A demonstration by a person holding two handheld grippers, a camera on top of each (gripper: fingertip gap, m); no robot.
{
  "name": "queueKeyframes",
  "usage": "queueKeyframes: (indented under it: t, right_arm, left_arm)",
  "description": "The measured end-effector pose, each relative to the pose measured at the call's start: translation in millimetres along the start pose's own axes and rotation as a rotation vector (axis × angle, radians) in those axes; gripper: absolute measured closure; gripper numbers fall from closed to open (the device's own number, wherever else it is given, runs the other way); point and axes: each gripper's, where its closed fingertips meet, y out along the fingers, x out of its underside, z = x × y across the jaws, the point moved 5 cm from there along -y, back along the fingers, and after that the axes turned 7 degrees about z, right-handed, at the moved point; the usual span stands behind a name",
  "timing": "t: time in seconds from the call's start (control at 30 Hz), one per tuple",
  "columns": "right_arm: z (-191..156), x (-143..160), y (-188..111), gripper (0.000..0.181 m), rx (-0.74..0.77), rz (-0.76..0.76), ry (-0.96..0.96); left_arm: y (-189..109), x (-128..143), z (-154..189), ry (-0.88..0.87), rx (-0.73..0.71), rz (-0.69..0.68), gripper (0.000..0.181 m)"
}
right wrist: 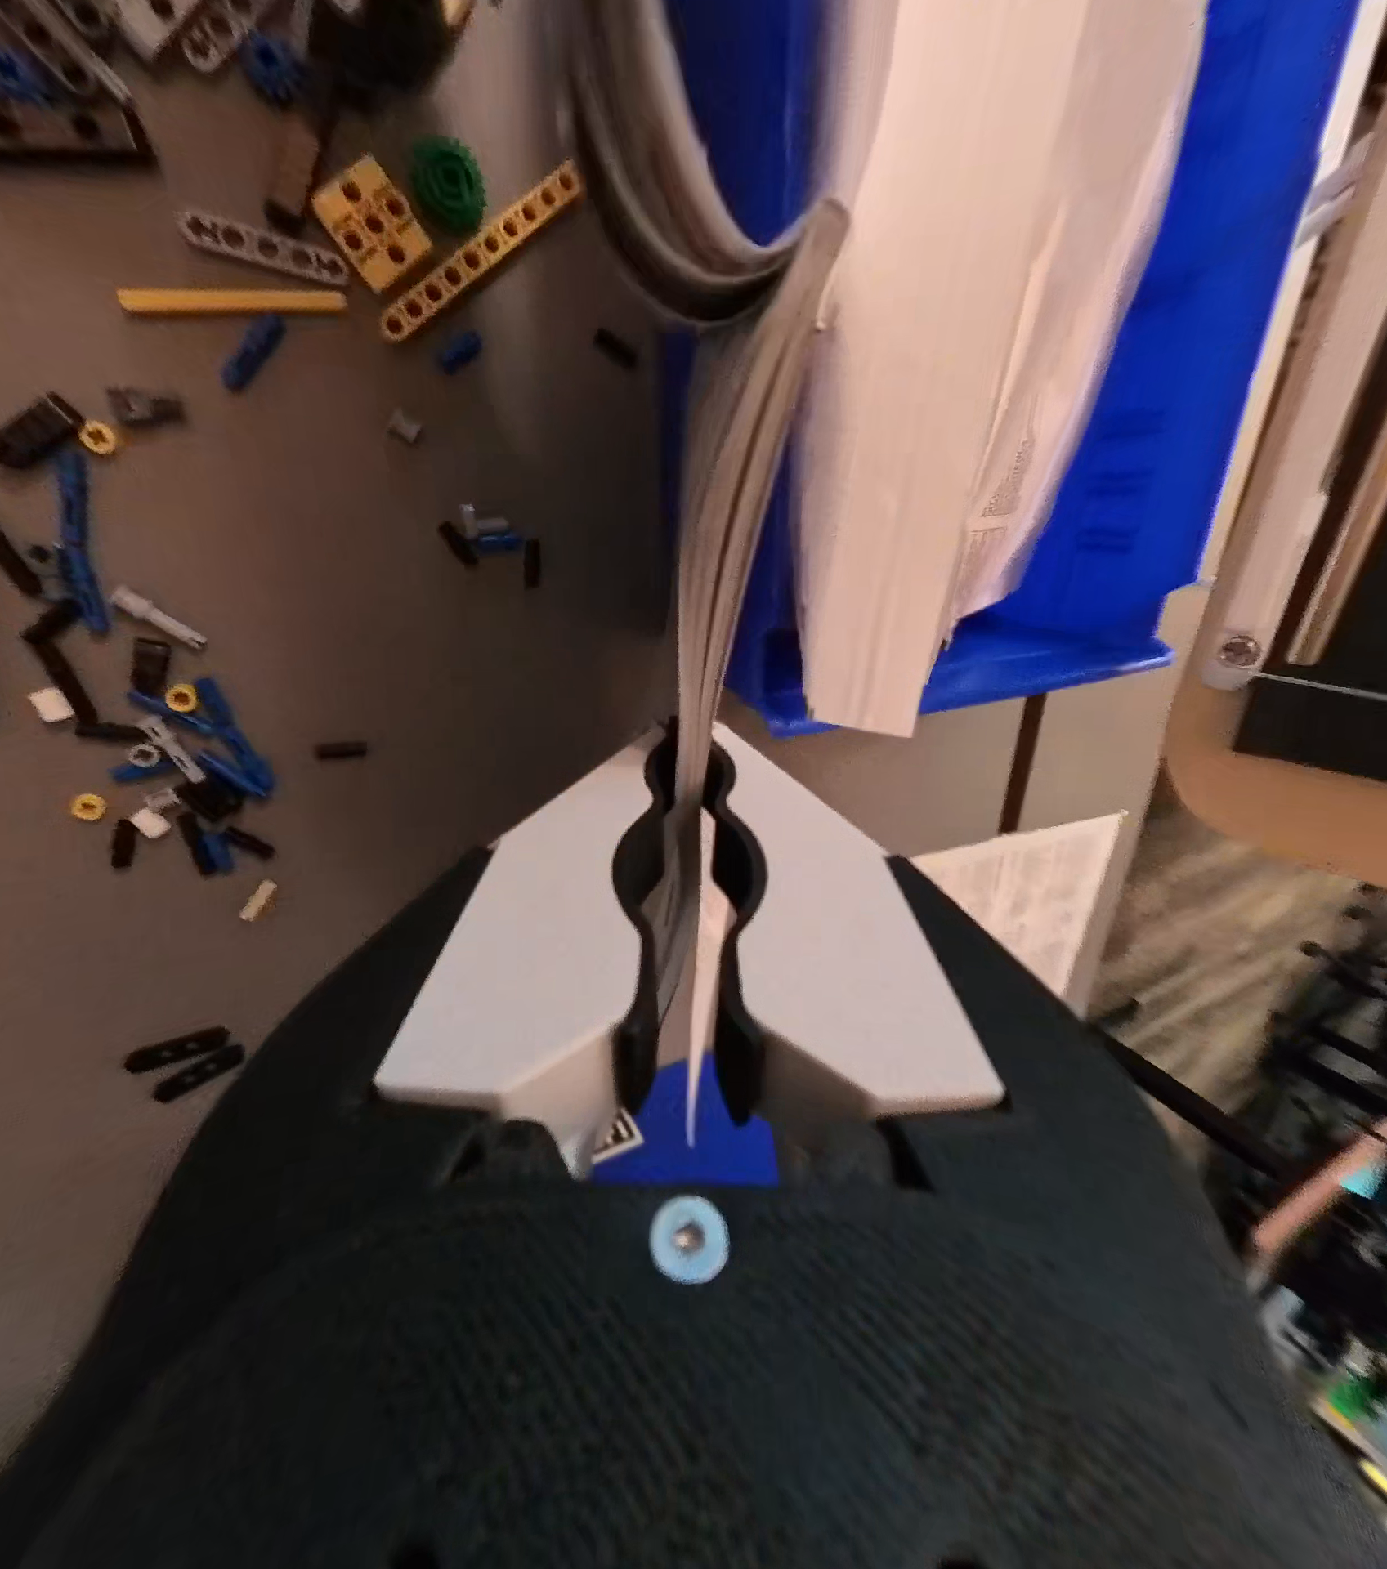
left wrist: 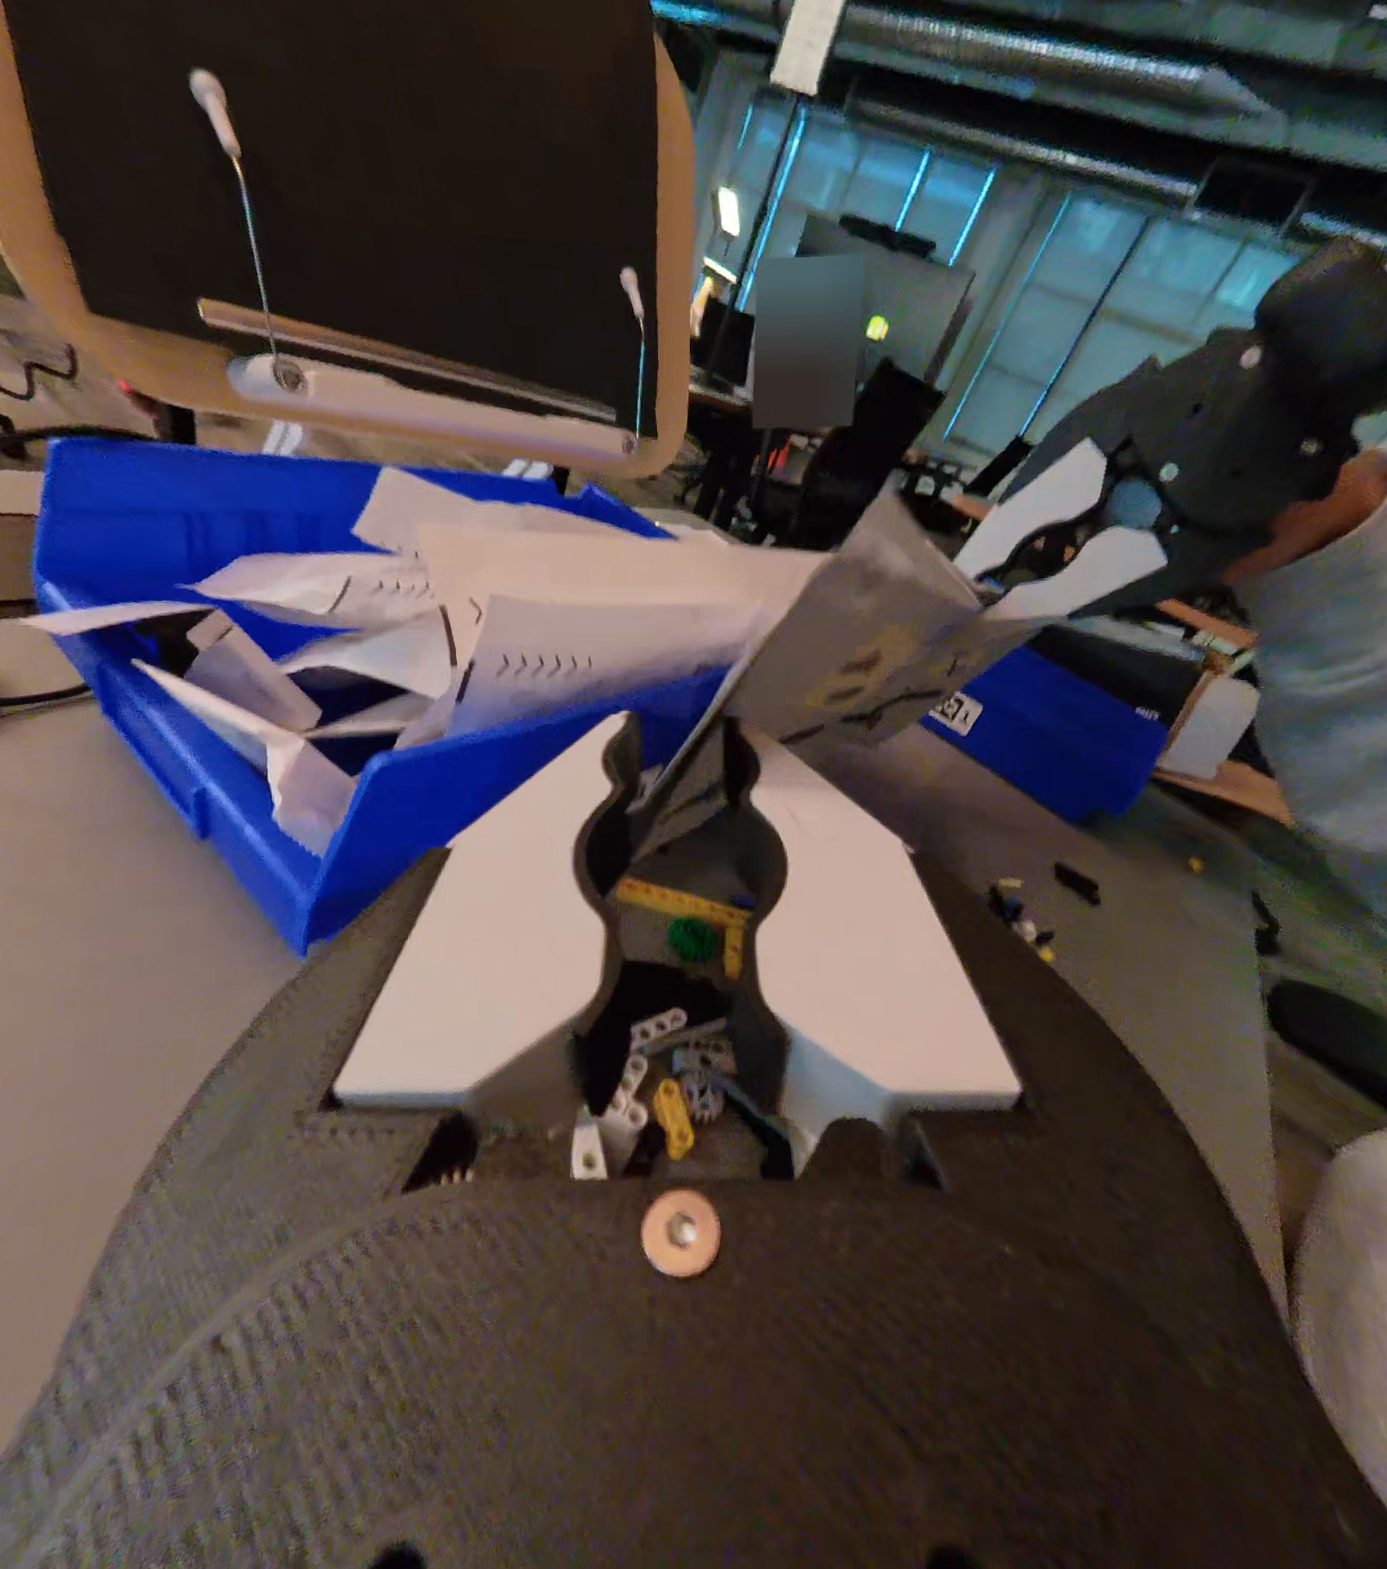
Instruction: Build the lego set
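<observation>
Grey tabletop [right wrist: 384,645] carried scattered lego pieces [right wrist: 163,730], well apart from the blue bin [left wrist: 384,832] stuffed with white paper bags [left wrist: 554,628]. Instruction booklet [left wrist: 868,645] hung in the air beside the bin, spanning both tools. Left gripper [left wrist: 685,747] clenched on the booklet's lower corner. Right gripper [right wrist: 690,764] clenched on its opposite edge, pages [right wrist: 724,543] bowed beyond the tips. Green gear [right wrist: 448,182] lay near yellow beams [right wrist: 486,246].
</observation>
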Motion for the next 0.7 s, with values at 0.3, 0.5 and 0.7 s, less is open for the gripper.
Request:
queueKeyframes:
  t: [0.3, 0.5, 0.7]
  right_arm:
    - [3, -27, 4, 0.181, 0.013, -0.056, -0.078]
    - [-8, -36, 24, 0.180, 0.055, -0.134, -0.134]
    - [-29, -50, 54, 0.179, 0.105, -0.241, -0.229]
  left_arm:
    - [-11, 10, -6, 0.161, -0.073, -0.019, 0.181]
    - [-20, 15, -27, 0.431, -0.176, -0.038, 0.181]
    - [-19, 25, -36, 0.708, -0.249, -0.092, 0.181]
